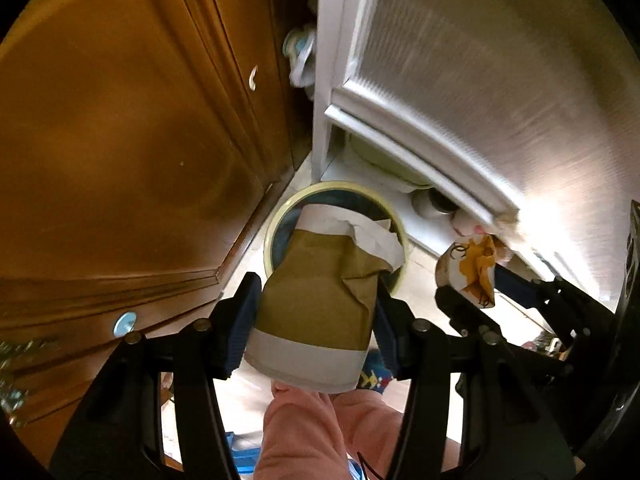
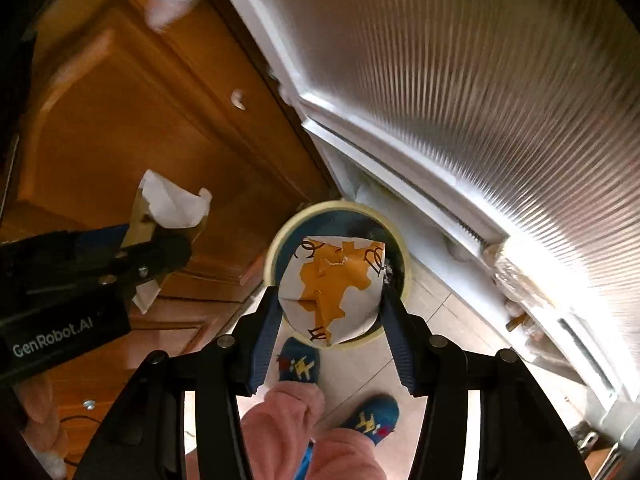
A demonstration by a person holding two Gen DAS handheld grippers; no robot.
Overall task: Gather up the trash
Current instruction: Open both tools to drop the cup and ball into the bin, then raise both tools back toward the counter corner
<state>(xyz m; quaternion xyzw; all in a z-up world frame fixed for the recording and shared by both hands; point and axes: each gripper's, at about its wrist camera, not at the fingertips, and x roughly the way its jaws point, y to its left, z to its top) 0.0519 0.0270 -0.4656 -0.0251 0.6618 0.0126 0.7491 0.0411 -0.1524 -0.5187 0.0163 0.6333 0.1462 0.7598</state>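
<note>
A crumpled brown-and-white paper cup [image 1: 316,300] is clamped between my left gripper's [image 1: 316,312] blue pads, right above a round trash bin [image 1: 280,216] with a pale rim that stands on the floor. My right gripper [image 2: 331,304] is shut on a crushed white paper cup with orange print [image 2: 332,292], also hanging over the bin [image 2: 280,240]. Each wrist view catches the other gripper and its load at the side: the printed cup [image 1: 472,268] at right, the brown cup [image 2: 168,208] at left.
Wooden cabinet doors [image 1: 120,140] rise on the left and a ribbed glass door with a white frame [image 1: 480,80] on the right, with the bin in the corner between them. A person's pink trouser legs [image 2: 288,432] and blue slippers [image 2: 300,364] stand on the tiled floor.
</note>
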